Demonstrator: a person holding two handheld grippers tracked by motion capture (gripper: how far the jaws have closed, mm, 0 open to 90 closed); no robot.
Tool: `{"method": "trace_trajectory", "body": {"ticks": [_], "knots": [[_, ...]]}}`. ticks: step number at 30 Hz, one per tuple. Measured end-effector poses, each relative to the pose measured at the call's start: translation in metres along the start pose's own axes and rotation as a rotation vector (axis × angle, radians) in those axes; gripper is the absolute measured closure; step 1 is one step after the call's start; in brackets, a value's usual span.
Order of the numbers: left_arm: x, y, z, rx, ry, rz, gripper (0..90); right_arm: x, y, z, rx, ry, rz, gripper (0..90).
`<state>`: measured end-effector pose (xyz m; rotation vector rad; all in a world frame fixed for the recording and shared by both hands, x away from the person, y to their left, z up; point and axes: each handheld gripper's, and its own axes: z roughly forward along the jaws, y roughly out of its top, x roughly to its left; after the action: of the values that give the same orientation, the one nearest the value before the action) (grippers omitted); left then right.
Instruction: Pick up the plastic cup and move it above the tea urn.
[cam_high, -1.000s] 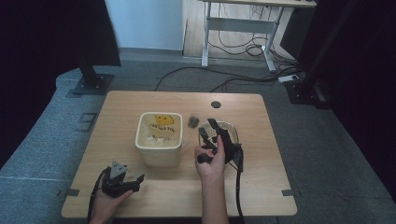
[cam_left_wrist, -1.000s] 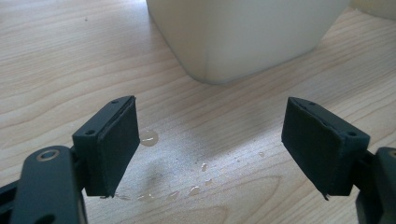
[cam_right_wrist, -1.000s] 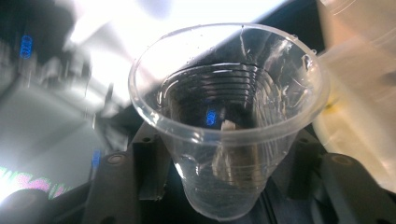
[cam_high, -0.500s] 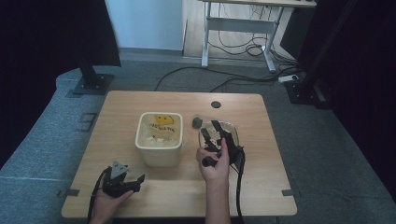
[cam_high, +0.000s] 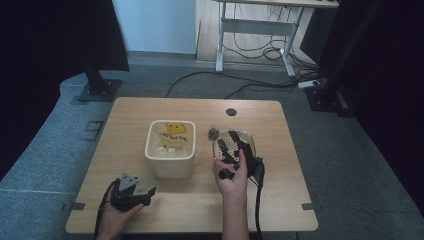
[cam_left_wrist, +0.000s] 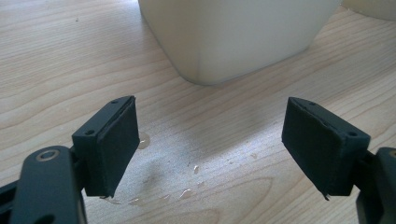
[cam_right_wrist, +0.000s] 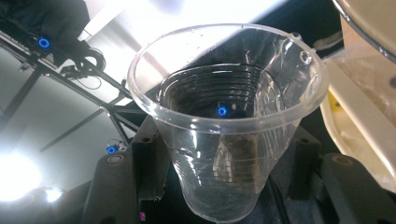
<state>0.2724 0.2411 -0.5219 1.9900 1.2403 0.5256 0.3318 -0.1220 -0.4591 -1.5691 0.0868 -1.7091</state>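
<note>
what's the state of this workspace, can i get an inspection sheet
surface: wooden table, water drops by the left tool
job's things: clear plastic cup, tilted, in the right tool; cream tub open, contents unclear
clutter: small dark thing beyond the cup, unclear what
grippers: left tool open, low over the table; right tool's jaws have just been opening, cup between them
cables: tool cable trails off the near edge; floor cables
surroundings: desk frame, black stand
</note>
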Motion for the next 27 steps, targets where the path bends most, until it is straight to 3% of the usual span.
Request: {"method": "trace_trajectory", "body": {"ticks": [1,6,7,9,11,12,13,14,15,16,17,18,19,20,21,22,23,24,25,26,27], "knots": [[0.0,0.0,0.0,0.0,-0.002,0.0,19.0,-0.001,0.0,0.001,0.009,0.002,0.019,45.5],[0.0,0.0,-0.001,-0.001,-0.002,0.002,19.0,-0.001,-0.004,0.002,0.03,-0.004,0.02,44.6],[0.0,0.0,0.0,0.0,-0.002,0.003,19.0,0.001,-0.007,0.001,0.031,0.004,-0.003,44.2],[-0.001,0.0,0.0,0.002,-0.001,0.004,19.0,0.003,-0.013,0.001,0.036,0.023,0.009,43.9],[-0.001,0.0,0.001,0.002,0.0,0.004,19.0,0.008,-0.023,0.002,0.065,0.023,-0.025,43.7],[-0.001,0.0,0.001,0.004,-0.001,0.003,19.0,0.009,-0.028,0.003,0.081,0.033,-0.019,44.5],[-0.001,0.0,0.0,0.003,0.001,-0.001,19.0,0.01,-0.028,0.01,0.106,0.016,-0.051,44.5],[-0.001,0.0,0.0,0.003,0.001,-0.001,19.0,0.004,-0.018,0.01,0.059,-0.011,0.012,47.0],[-0.001,0.0,-0.002,-0.005,0.0,0.001,19.0,0.004,-0.018,0.01,0.059,-0.011,0.012,47.0],[0.0,0.0,-0.003,-0.009,0.0,0.004,19.0,0.0,-0.01,0.001,-0.01,-0.004,0.013,48.3],[0.001,0.0,-0.001,-0.005,0.003,-0.001,19.0,0.001,-0.013,-0.001,-0.005,-0.008,-0.011,48.0],[0.001,0.0,-0.001,-0.005,0.003,-0.001,19.1,0.0,-0.017,-0.002,0.023,0.007,0.045,47.9],[0.002,0.0,0.001,0.006,0.004,-0.007,19.0,0.001,-0.02,0.0,0.053,0.031,0.054,46.8],[0.0,0.0,0.002,0.009,0.001,-0.008,19.0,0.002,-0.016,0.003,0.041,-0.001,-0.005,47.5],[0.0,0.0,0.002,0.009,0.001,-0.008,19.0,0.002,-0.016,0.003,0.041,-0.001,-0.005,47.5],[-0.003,0.0,-0.002,-0.006,0.0,0.014,18.9,-0.012,-0.008,-0.001,-0.009,-0.006,0.129,49.6],[-0.002,0.001,-0.002,-0.006,0.001,0.01,18.9,-0.009,-0.01,0.0,0.009,-0.038,0.029,49.2],[-0.002,0.001,-0.002,-0.006,0.001,0.01,18.9,-0.009,-0.01,0.0,0.009,-0.038,0.029,49.2],[-0.001,0.001,-0.001,-0.003,0.0,0.001,19.0,-0.02,-0.005,0.001,-0.009,-0.032,0.143,50.6],[0.0,0.001,0.0,-0.001,0.001,-0.001,19.0,-0.02,-0.005,0.001,-0.009,-0.032,0.143,50.6],[0.001,0.0,0.0,0.002,0.002,0.003,18.9,-0.01,-0.017,0.0,0.042,0.002,0.043,49.5]]}}
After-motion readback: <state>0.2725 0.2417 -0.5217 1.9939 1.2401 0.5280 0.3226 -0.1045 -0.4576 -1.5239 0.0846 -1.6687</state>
